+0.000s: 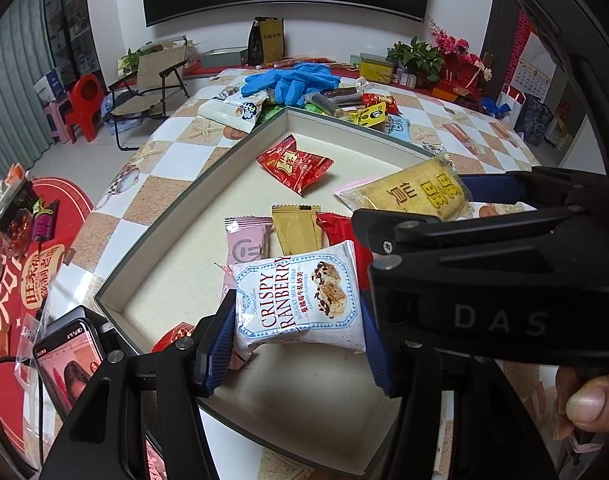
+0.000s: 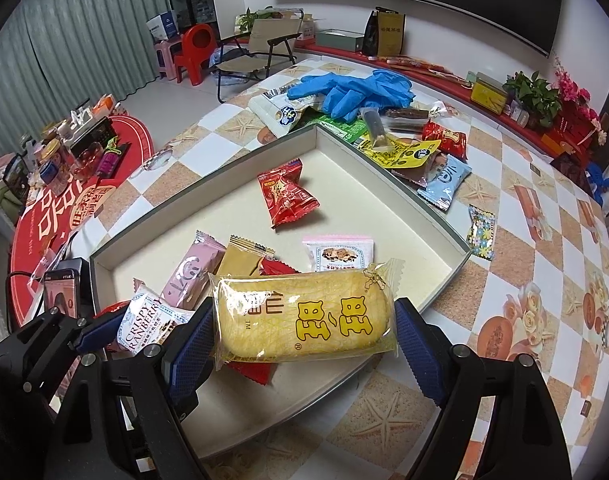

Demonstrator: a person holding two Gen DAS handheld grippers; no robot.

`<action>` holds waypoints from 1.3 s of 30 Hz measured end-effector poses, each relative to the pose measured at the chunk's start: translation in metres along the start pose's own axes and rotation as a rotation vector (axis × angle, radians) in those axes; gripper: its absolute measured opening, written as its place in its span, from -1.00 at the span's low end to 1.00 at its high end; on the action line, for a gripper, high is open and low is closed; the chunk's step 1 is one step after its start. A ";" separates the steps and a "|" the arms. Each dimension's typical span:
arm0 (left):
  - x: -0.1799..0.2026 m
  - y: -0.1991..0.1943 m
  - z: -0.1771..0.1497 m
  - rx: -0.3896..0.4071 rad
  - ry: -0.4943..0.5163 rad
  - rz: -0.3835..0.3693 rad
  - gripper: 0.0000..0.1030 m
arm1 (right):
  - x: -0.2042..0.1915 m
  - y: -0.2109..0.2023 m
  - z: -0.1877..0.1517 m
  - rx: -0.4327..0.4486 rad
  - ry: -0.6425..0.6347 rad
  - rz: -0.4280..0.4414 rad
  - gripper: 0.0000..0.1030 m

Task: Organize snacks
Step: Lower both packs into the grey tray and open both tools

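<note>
My left gripper (image 1: 298, 338) is shut on a white "Crispy Cranberry" packet (image 1: 298, 300) and holds it over the near end of the cream tray (image 1: 208, 164). My right gripper (image 2: 304, 334) is shut on a yellow cake packet (image 2: 304, 316) over the tray's near right side (image 2: 436, 208); the packet also shows in the left wrist view (image 1: 416, 196). In the tray lie a red packet (image 2: 286, 198), a pink packet (image 2: 192, 274), a tan packet (image 2: 242, 260) and a white pink-edged packet (image 2: 338, 254).
Loose snacks lie beyond the tray's far corner: a yellow packet (image 2: 404, 154), a light blue packet (image 2: 444, 184), a white bag (image 2: 280, 110). Blue gloves (image 2: 352, 88) lie on them. A phone (image 1: 70, 356) stands left of the tray. A flowered candy (image 2: 480, 232) lies on the right.
</note>
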State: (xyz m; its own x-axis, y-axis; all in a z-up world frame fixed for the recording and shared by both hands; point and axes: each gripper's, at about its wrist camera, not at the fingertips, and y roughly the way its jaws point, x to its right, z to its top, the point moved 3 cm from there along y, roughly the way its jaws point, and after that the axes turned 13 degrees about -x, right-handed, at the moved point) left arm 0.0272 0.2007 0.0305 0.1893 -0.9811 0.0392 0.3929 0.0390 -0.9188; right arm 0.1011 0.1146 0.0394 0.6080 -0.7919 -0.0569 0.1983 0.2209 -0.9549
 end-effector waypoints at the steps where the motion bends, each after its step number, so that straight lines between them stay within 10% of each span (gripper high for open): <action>1: 0.000 0.000 0.000 0.000 -0.001 -0.001 0.18 | 0.000 0.000 0.000 0.000 -0.001 -0.001 0.67; 39: 0.002 0.004 0.002 -0.009 -0.002 -0.004 0.18 | -0.009 0.003 0.007 -0.001 -0.012 0.002 0.67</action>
State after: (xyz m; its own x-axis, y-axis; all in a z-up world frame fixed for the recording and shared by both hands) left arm 0.0308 0.1989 0.0275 0.1898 -0.9808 0.0439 0.3858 0.0334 -0.9220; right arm 0.1014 0.1260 0.0392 0.6176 -0.7846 -0.0549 0.1966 0.2215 -0.9551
